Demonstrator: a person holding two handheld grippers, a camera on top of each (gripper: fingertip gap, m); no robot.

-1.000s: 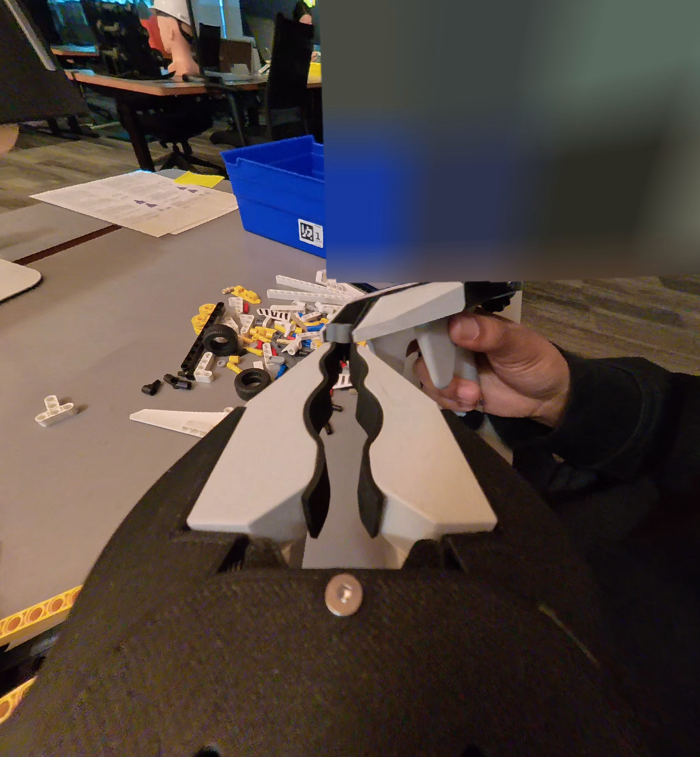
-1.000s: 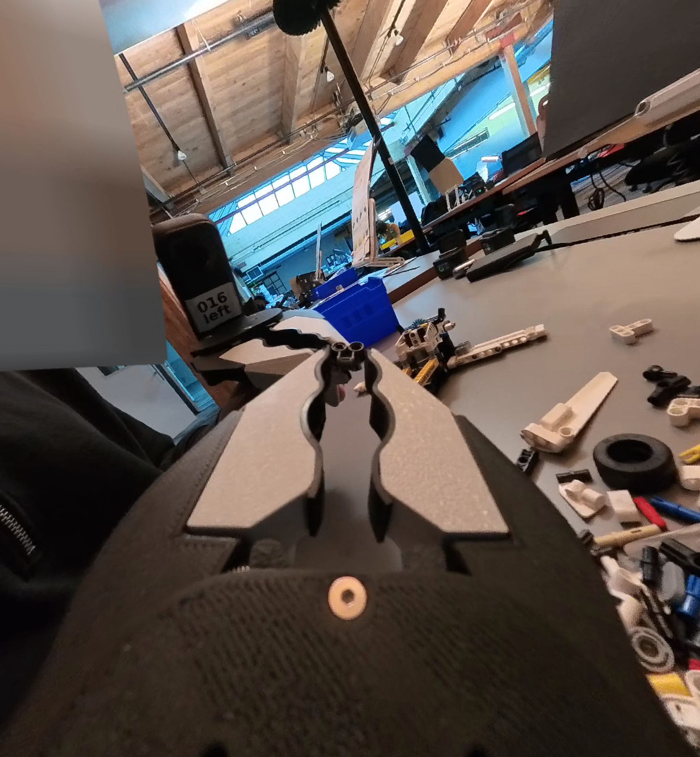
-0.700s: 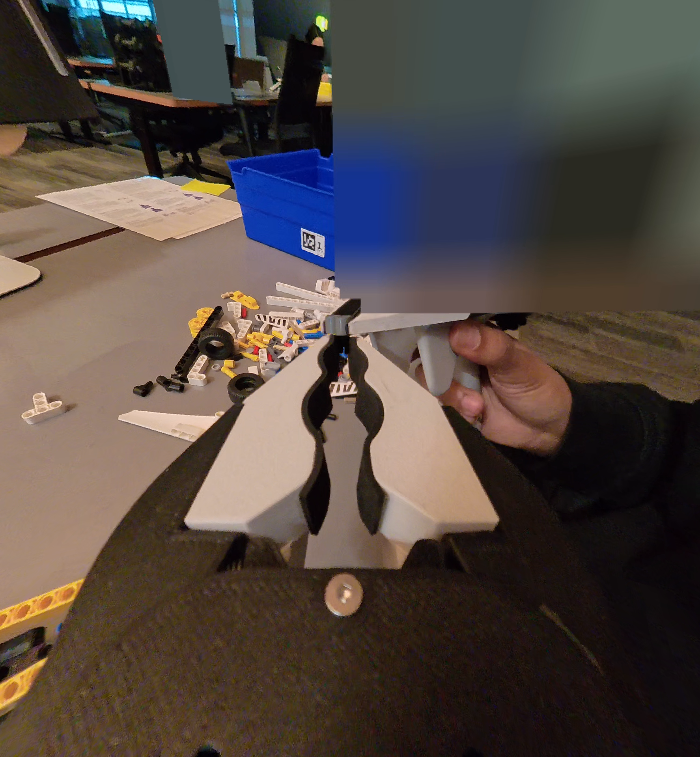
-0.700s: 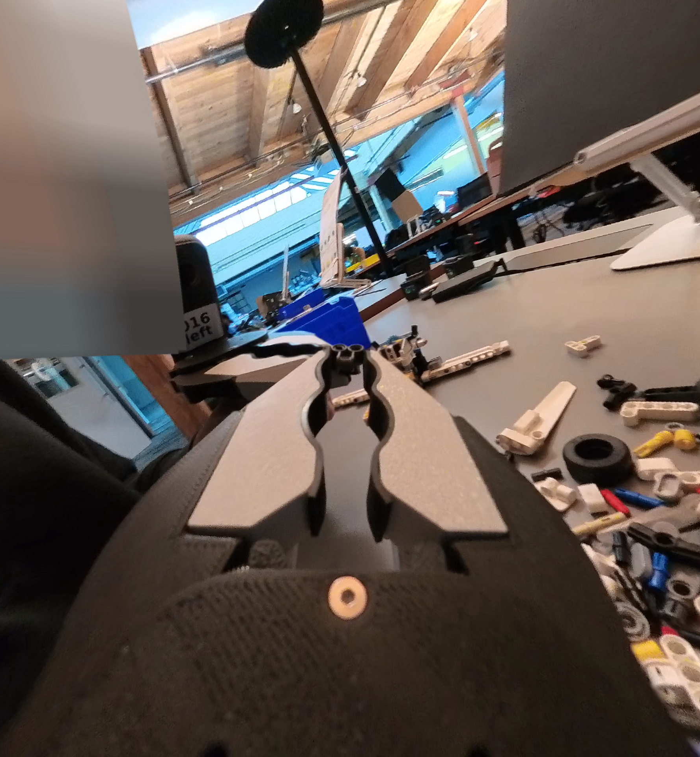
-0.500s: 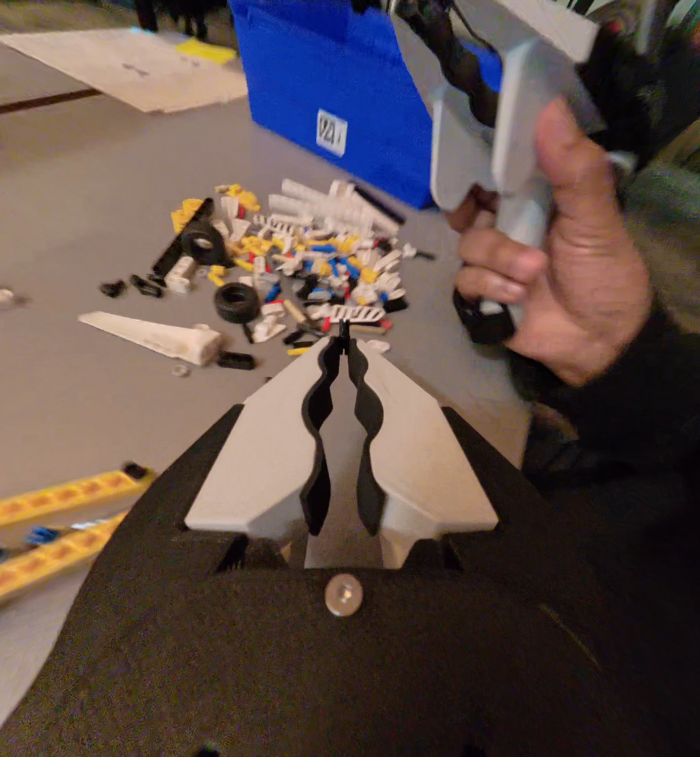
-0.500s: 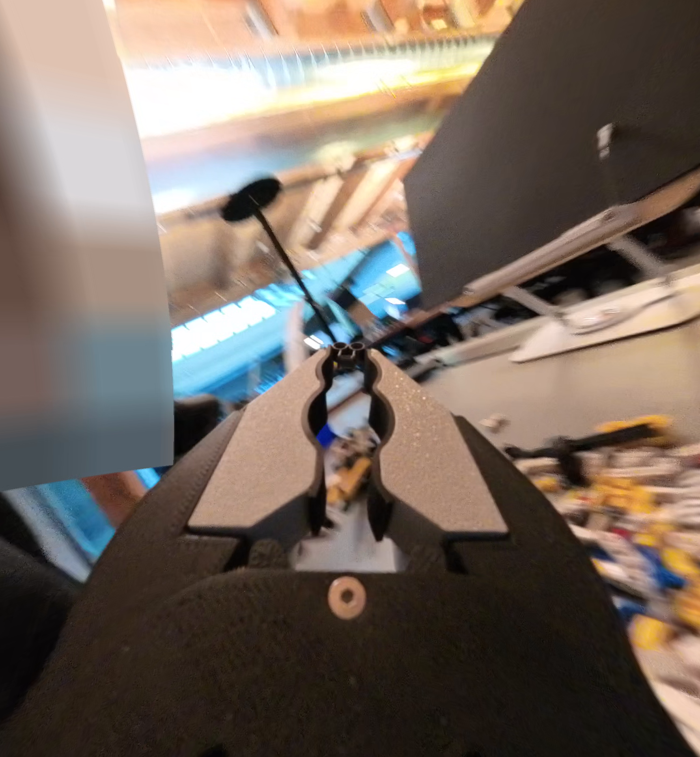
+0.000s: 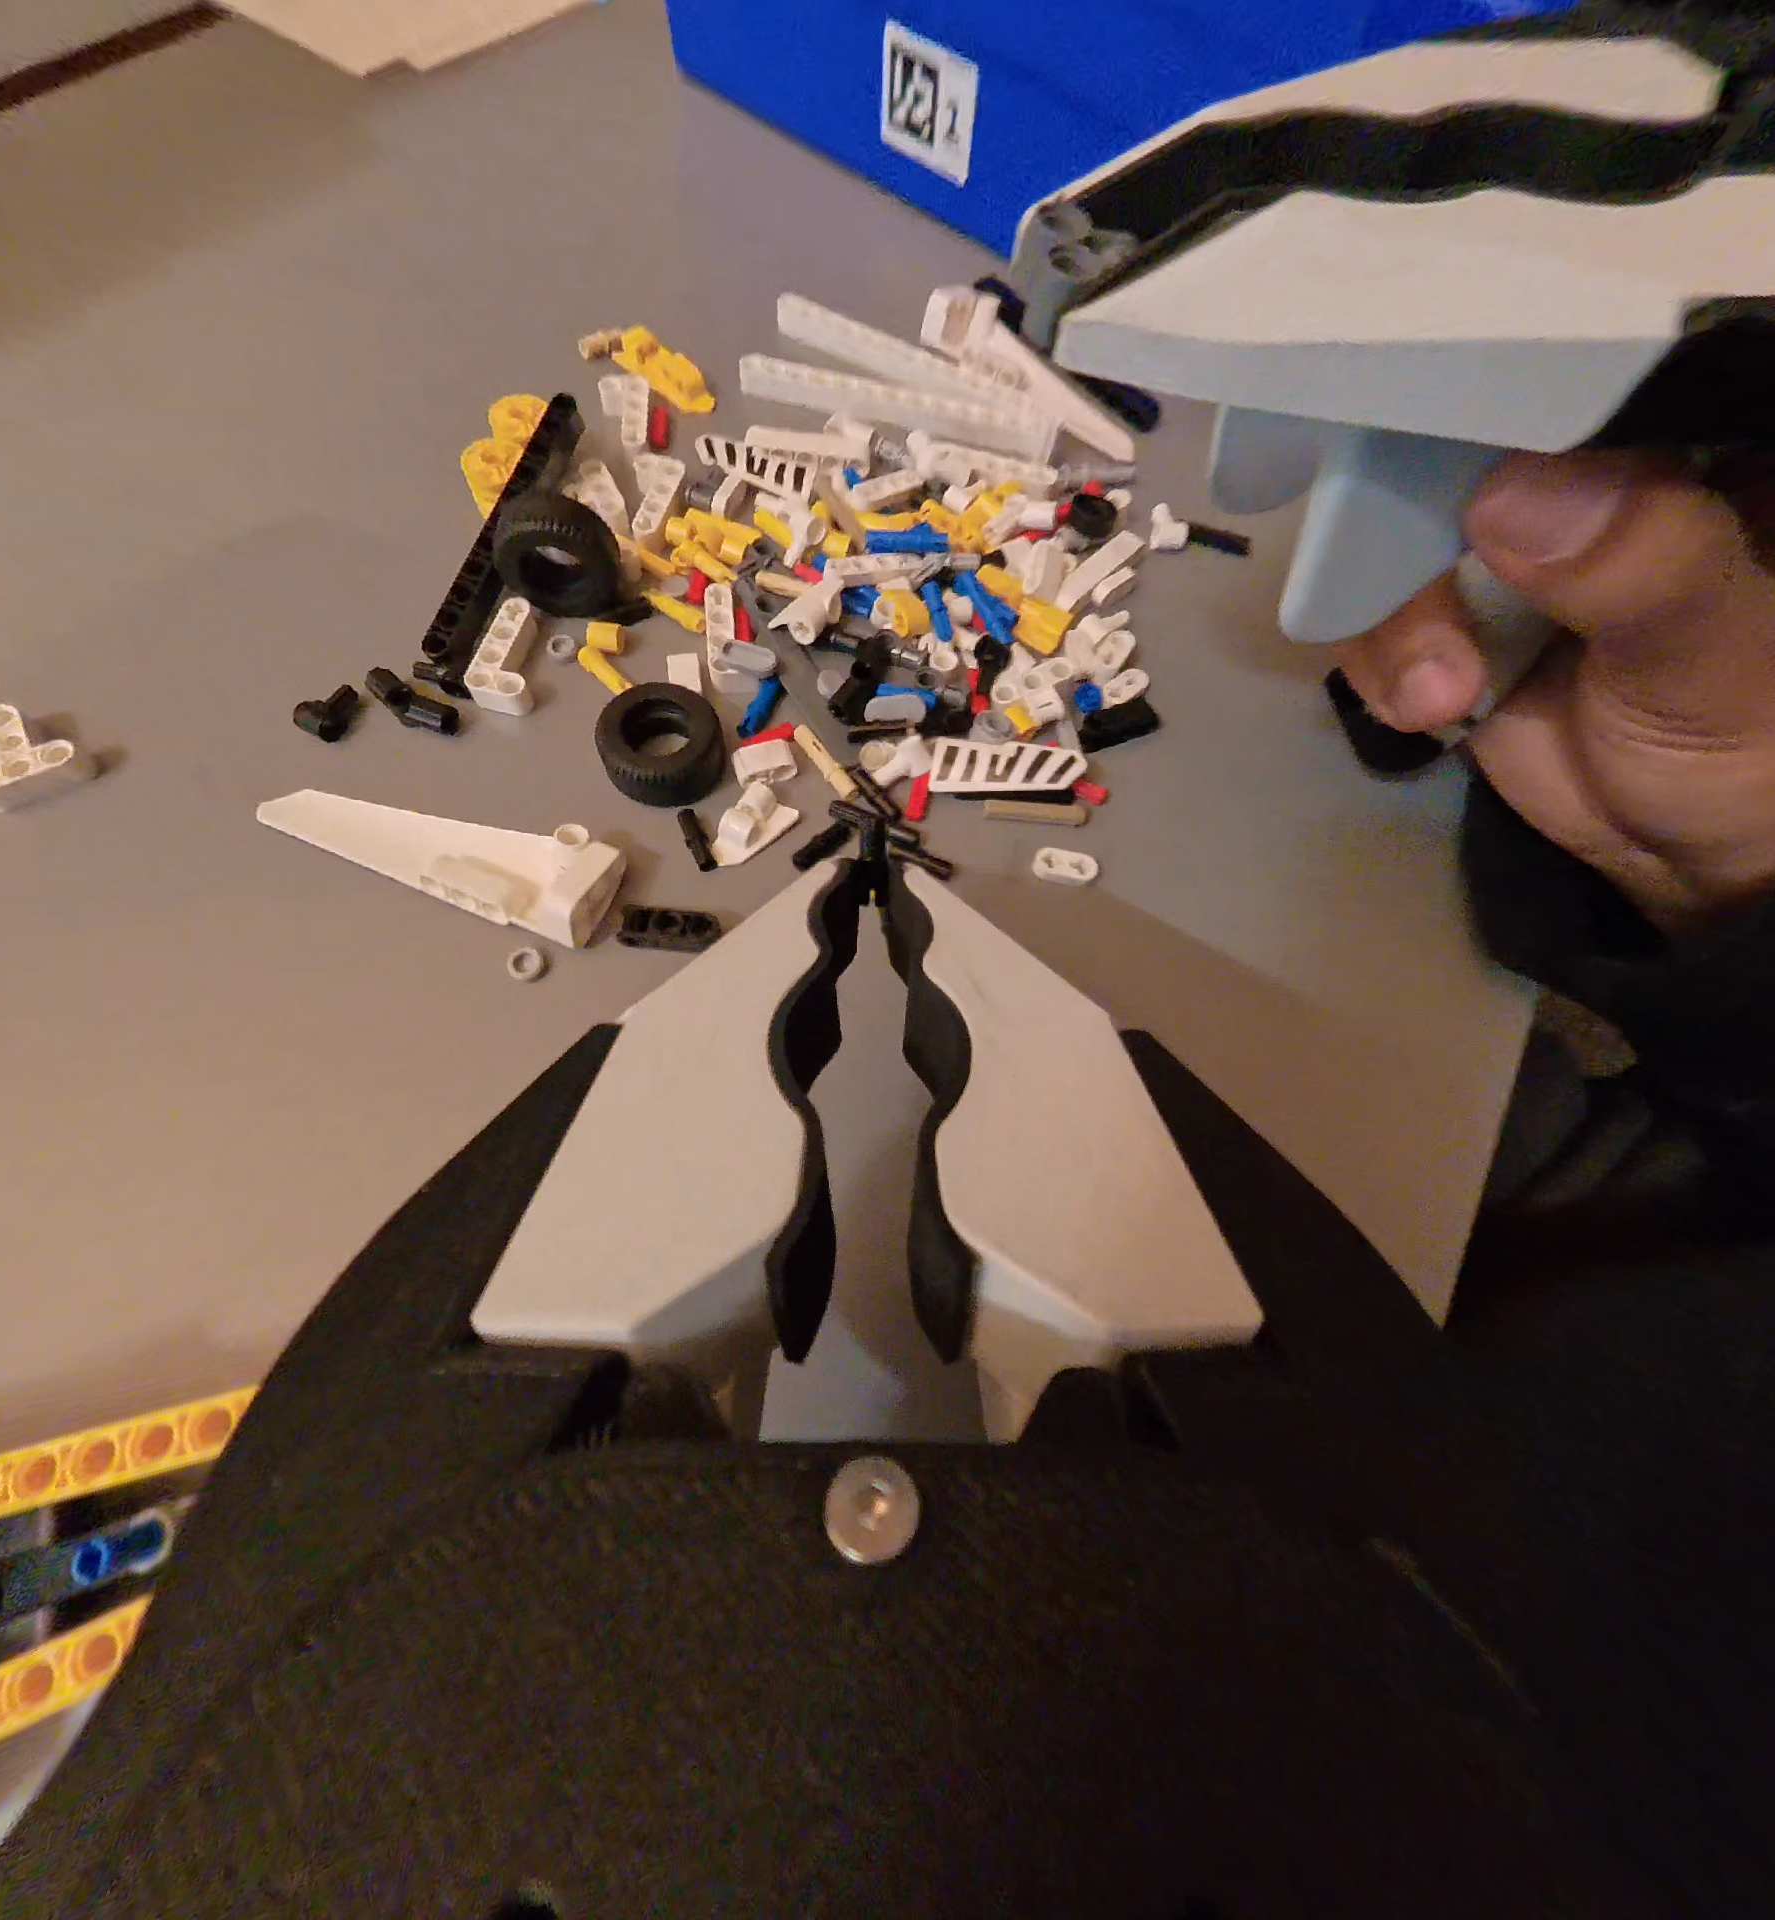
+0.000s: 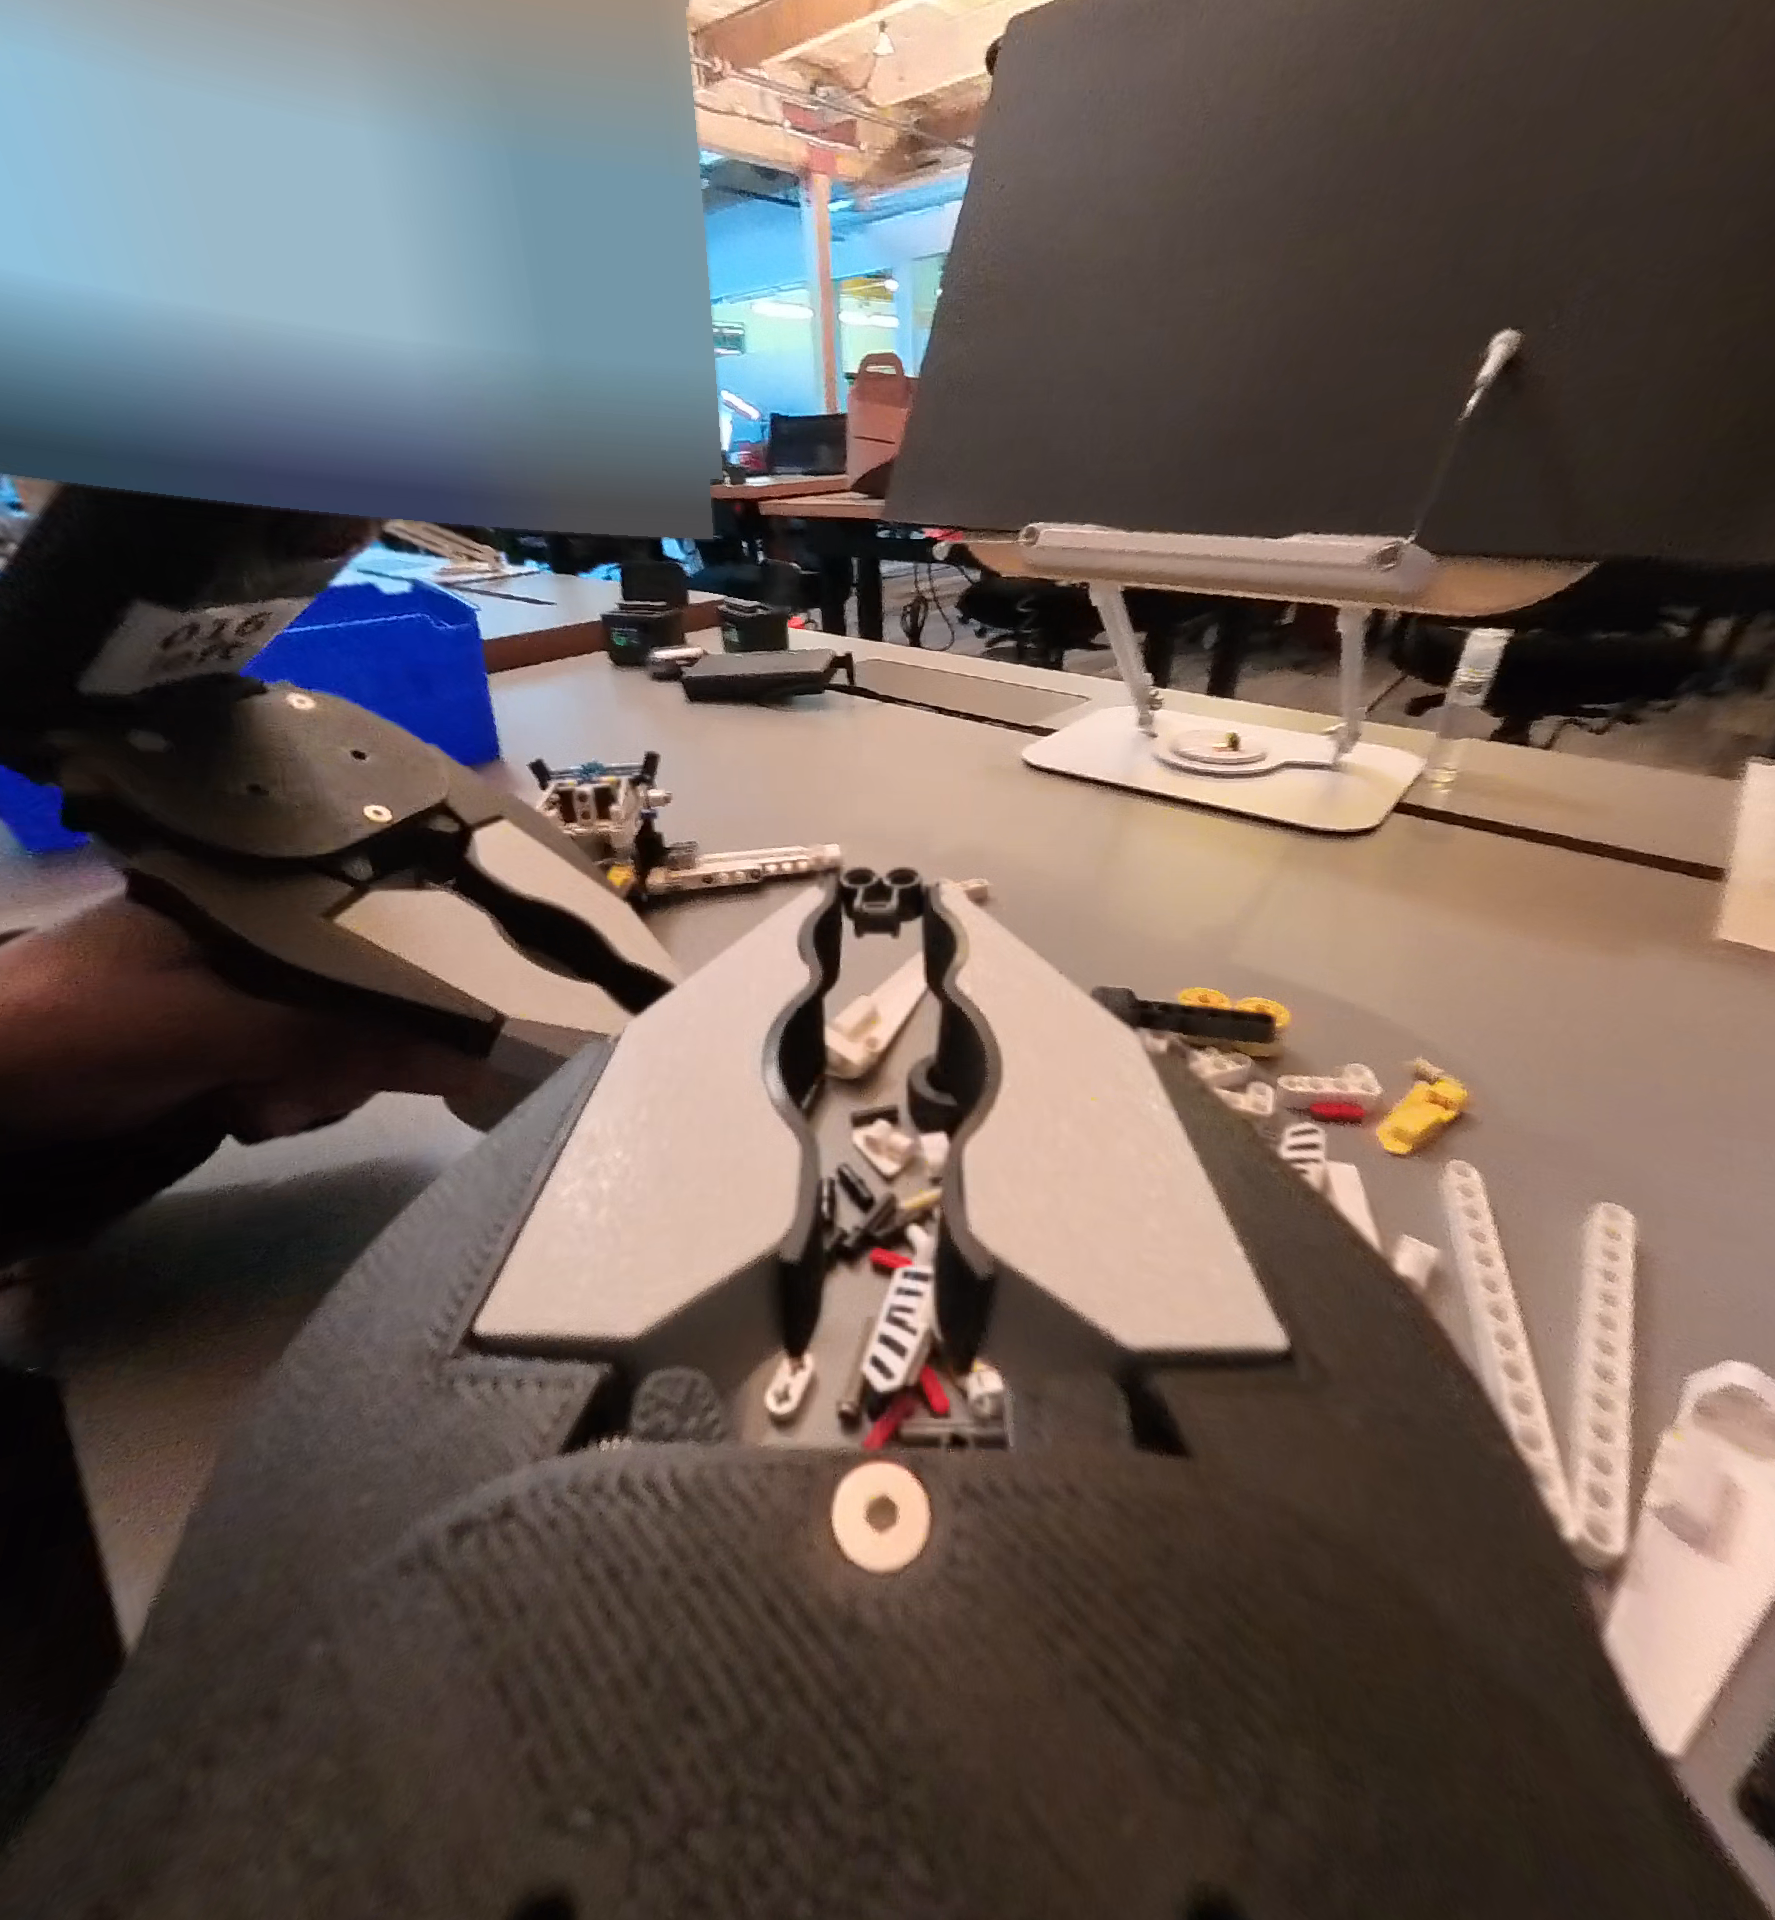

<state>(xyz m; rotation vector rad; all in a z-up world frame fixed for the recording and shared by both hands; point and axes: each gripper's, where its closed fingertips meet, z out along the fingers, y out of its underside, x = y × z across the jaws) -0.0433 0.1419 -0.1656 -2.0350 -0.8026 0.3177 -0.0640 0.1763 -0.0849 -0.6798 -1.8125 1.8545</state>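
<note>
Our left tool (image 7: 867, 868) is pinched on a tiny black pin (image 7: 862, 836) above the tabletop (image 7: 187, 416) parts pile (image 7: 862, 582); right tool (image 8: 881, 906) clamps a small grey connector (image 8: 879, 902).

left hand-held gripper (image 7: 867, 868) | pinching black pin (image 7: 865, 831) | above brick pile (image 7: 862, 582) | grey table (image 7: 187, 416)

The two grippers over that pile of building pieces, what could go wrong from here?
1. The right gripper pinches a small dark connector piece only at its very tips; a knock could twist it loose.
2. The left gripper, nearly shut, pinches a small black pin at its tips, low over loose black pins; it may scatter them.
3. The two grippers are close and could bump.
</note>
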